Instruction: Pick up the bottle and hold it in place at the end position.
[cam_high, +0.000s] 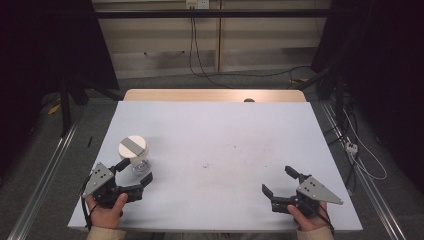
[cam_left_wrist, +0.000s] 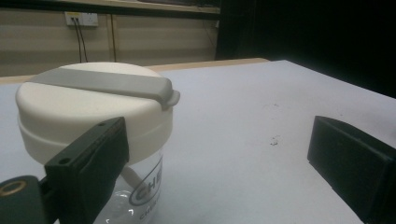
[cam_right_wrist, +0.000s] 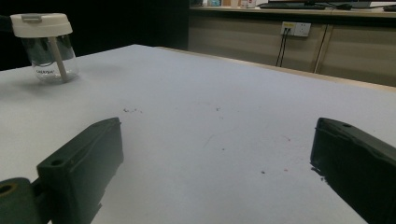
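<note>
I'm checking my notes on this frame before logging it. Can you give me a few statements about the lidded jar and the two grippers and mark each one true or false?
1. The clear plastic jar with a cream lid stands upright on the white table. True.
2. The left gripper is clamped on the jar. False: its jaws stand open; one jaw is beside the jar, with no pad seen pressing on it.
3. The right gripper holds nothing. True.
4. The jar's lid is off and lies on the table. False: the lid sits on the jar.
5. A grey strip crosses the lid's top. True.
</note>
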